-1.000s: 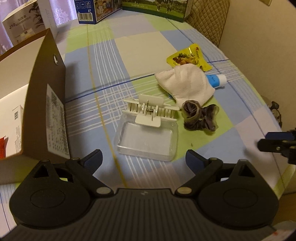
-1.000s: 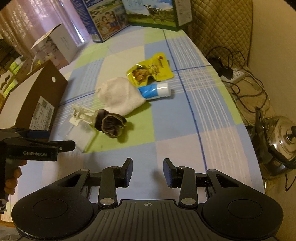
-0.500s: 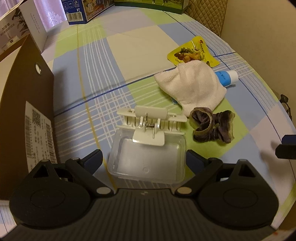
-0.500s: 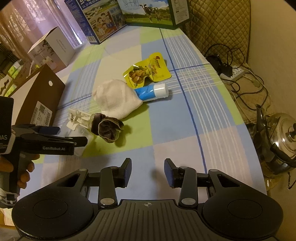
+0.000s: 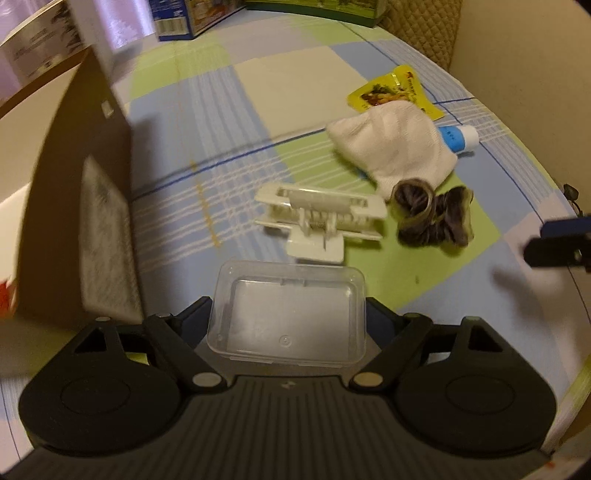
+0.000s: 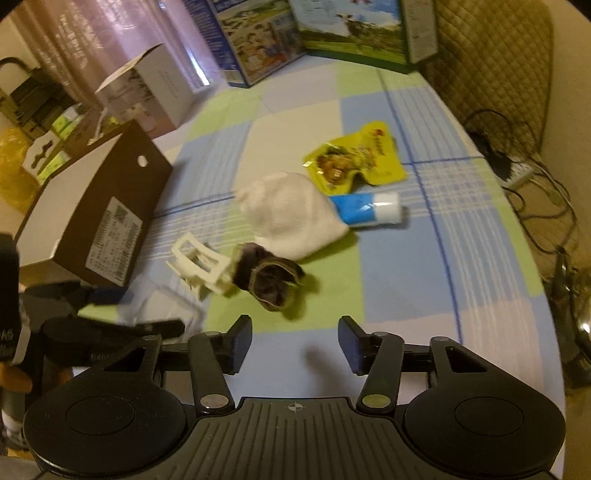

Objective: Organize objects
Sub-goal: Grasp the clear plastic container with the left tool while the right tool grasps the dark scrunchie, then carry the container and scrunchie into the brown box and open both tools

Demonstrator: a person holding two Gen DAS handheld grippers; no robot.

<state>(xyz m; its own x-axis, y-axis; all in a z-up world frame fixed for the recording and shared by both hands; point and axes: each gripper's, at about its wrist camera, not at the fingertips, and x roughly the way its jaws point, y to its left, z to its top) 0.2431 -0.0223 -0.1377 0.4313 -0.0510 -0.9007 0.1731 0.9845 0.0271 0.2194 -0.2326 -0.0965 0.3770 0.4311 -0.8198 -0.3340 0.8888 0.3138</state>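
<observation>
A clear plastic box (image 5: 288, 314) sits between the fingers of my left gripper (image 5: 288, 317), which close on its two sides; it shows blurred in the right wrist view (image 6: 162, 306). A white hair claw clip (image 5: 321, 218) lies just beyond it, beside a dark rolled sock (image 5: 436, 216). A white cloth (image 5: 395, 147) partly covers a blue-and-white tube (image 5: 458, 137), next to a yellow snack pouch (image 5: 395, 92). My right gripper (image 6: 295, 343) is open and empty, short of the sock (image 6: 269, 280).
An open brown cardboard box (image 5: 74, 192) stands at the left on the checked tablecloth (image 5: 221, 110). Printed cartons (image 6: 314, 33) and a white box (image 6: 147, 92) stand at the back. Cables and a power strip (image 6: 517, 170) lie off the table's right edge.
My left gripper moved forward and closed around the clear box, which now sits apart from the claw clip. My right gripper edged forward, still open.
</observation>
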